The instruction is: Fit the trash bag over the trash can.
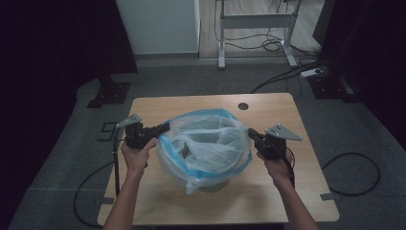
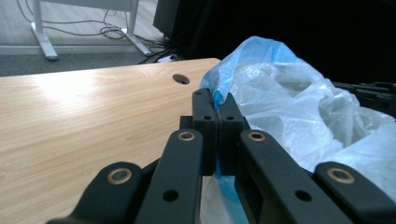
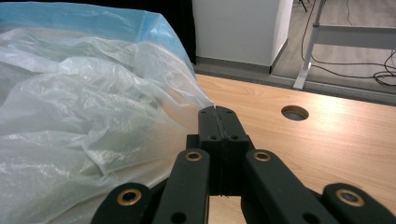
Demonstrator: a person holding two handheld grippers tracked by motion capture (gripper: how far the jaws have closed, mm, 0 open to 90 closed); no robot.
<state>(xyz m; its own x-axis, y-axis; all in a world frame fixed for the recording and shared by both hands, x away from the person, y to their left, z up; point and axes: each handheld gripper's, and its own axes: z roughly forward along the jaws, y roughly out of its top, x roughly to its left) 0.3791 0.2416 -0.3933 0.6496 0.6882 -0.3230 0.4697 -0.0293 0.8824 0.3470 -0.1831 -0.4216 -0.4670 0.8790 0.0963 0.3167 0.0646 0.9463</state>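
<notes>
In the high view a translucent plastic bag (image 1: 206, 143) with a blue rim sits at the centre of the frame, on the middle of the wooden desk (image 1: 268, 191), draped over and lining a round bin whose base peeks out beneath it at the lower centre. The left claw (image 1: 165, 127) reaches in from the left of the frame and meets the bag's blue rim, while the right claw (image 1: 251, 132) meets the rim on the opposite side at the right; each is carried by a hand, the left hand (image 1: 138, 154) and the right hand (image 1: 274, 164), with forearms coming in from the bottom edge. How the jaws stand is too small to read from up there. The left gripper view settles it for that side: the left claw (image 2: 215, 105) is pressed together with a strip of blue rim pinched between its jaws, the bag (image 2: 299, 107) billowing across the right half of the frame, and a round cable hole (image 2: 180, 79) in the desk at upper centre. The right gripper view shows the right claw (image 3: 218, 116) likewise clamped, a thin point of clear film caught at its tips, the bag (image 3: 79, 107) spreading over the left half. It also shows a white cabinet (image 3: 238, 28) at the top.
</notes>
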